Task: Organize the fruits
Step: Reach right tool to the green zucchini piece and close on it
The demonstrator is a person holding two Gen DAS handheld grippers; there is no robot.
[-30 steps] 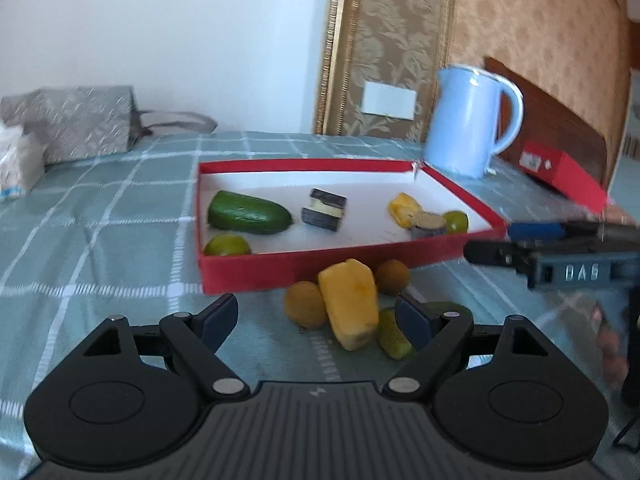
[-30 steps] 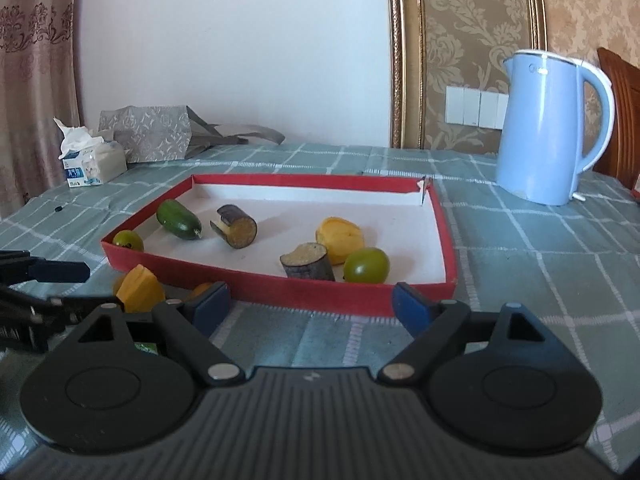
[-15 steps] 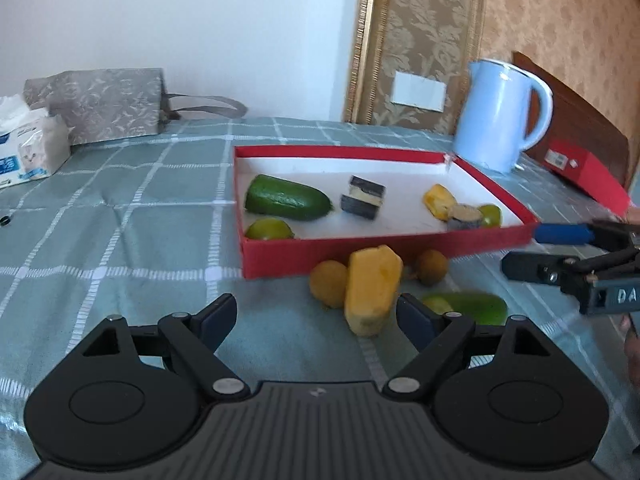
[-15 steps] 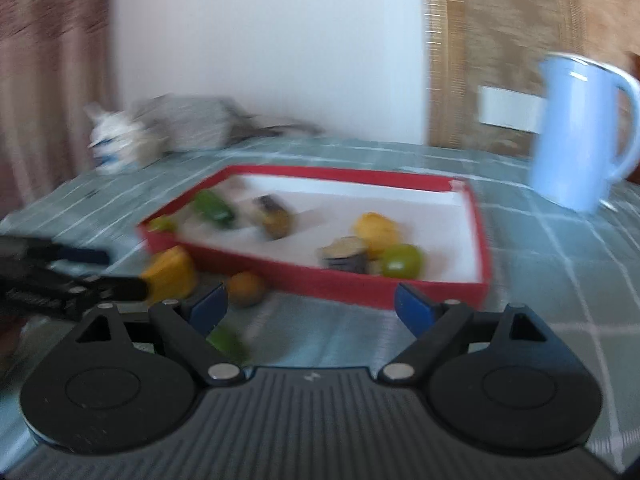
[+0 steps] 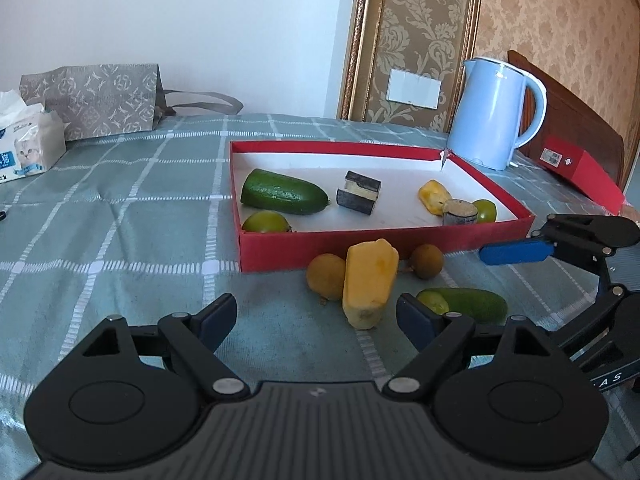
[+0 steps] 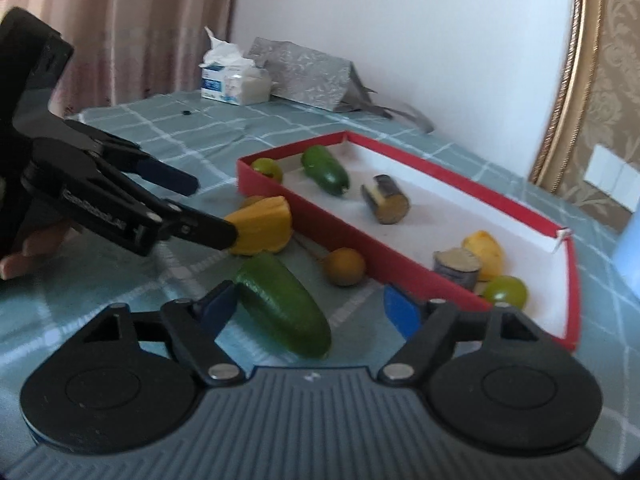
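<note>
A red box (image 5: 384, 242) (image 6: 360, 236) with a white floor holds a green cucumber piece (image 5: 282, 193), a lime (image 5: 265, 222), a dark cut piece (image 5: 359, 193), a yellow piece (image 5: 432, 197), a grey stub (image 5: 459, 212) and a second lime (image 5: 485, 210). On the cloth in front lie a yellow chunk (image 5: 370, 282) (image 6: 262, 230), two brown round fruits (image 5: 325, 276) (image 5: 427, 261) and a green cucumber (image 5: 466, 304) (image 6: 282, 304). My left gripper (image 5: 316, 318) is open, just short of the yellow chunk. My right gripper (image 6: 308, 304) is open around the green cucumber.
A blue kettle (image 5: 496, 114) stands behind the box's right corner. A red lid (image 5: 580, 168) lies at the far right. A tissue pack (image 5: 28, 148) and a grey paper bag (image 5: 96, 100) sit at the back left. A checked green cloth (image 5: 120, 240) covers the table.
The left gripper has drawn back and turned left a little. The right gripper has swung left and down from facing the box to straddling the green cucumber.
</note>
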